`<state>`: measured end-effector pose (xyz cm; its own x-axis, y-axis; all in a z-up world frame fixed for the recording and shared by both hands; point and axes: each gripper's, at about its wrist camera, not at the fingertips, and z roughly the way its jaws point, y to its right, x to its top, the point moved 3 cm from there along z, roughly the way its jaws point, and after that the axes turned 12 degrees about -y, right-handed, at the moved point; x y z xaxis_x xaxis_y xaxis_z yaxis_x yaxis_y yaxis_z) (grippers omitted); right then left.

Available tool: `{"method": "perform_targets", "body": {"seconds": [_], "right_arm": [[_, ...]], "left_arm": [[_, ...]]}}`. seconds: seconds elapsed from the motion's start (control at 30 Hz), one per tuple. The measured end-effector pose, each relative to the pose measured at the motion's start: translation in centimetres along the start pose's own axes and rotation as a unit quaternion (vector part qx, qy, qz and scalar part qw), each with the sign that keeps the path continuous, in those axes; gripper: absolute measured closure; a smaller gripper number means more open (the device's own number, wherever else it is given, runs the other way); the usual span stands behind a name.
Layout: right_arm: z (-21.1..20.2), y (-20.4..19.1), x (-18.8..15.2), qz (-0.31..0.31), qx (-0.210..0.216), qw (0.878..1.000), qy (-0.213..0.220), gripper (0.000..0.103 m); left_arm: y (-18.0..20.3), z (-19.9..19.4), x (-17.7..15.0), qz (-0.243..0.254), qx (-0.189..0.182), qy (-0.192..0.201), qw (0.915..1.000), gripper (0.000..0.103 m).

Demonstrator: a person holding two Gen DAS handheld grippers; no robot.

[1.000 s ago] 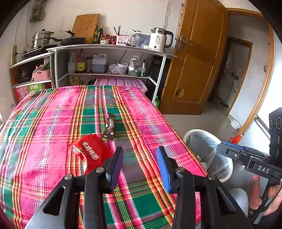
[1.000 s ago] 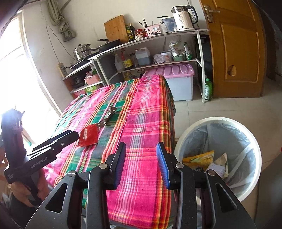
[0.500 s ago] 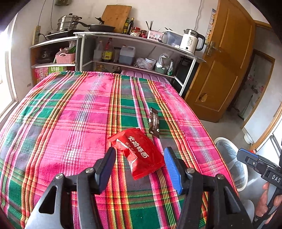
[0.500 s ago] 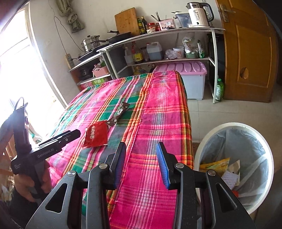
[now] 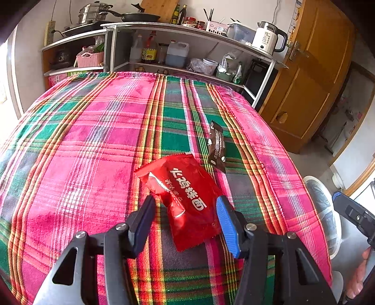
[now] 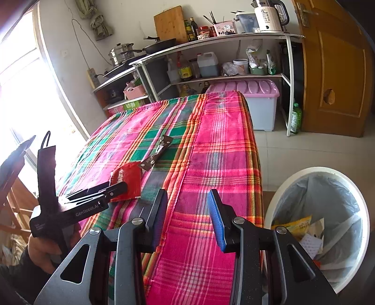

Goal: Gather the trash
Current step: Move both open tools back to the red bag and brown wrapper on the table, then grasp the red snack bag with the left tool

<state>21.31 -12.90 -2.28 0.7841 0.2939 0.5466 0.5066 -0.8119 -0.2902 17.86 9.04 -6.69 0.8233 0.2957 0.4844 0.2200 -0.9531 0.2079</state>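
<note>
Left gripper [image 5: 185,206] angled down over crinkled red foil snack packet [image 5: 185,194], jaws just closing, pads astride, not pressing; right gripper [image 6: 187,206] unclenched, empty, above plaid tablecloth [image 6: 211,150].

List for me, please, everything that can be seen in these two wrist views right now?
red wrapper: one, red with white writing, flat on the tablecloth between the left gripper's jaws.
dark wrapper: one, dark brown, narrow, just beyond the red one.
tablecloth: one, pink and green plaid, covering the table.
trash bin: one, white with a clear liner, on the floor beside the table, litter inside.
shelf unit: one, white, at the wall, holding a kettle, pans and bottles.
storage box: one, pink lid, under the shelf.
door: one, brown wood, right.
left gripper: open, over the red wrapper, jaws just narrowed.
right gripper: open, empty.
</note>
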Motion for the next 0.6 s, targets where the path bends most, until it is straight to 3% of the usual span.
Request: {"method": "perform_targets", "body": {"seconds": [0.1,0.3,0.6], "right_arm": [[0.4,-0.1,0.2,0.0,0.001,1.0,-0.004,0.066],[1.3,-0.8,0.9,-0.007,0.005,1.0,-0.011,0.066],[2.8,-2.2,2.1,-0.01,0.006,1.0,-0.023,0.066]], "left_arm": [[0.3,0.2,-0.1,0.009,0.012,0.001,0.9999,0.068],[0.0,0.0,0.1,0.016,-0.002,0.001,0.9999,0.083],[-0.8,-1.4,-0.1,0.024,-0.019,0.025,0.9992,0.089]]}}
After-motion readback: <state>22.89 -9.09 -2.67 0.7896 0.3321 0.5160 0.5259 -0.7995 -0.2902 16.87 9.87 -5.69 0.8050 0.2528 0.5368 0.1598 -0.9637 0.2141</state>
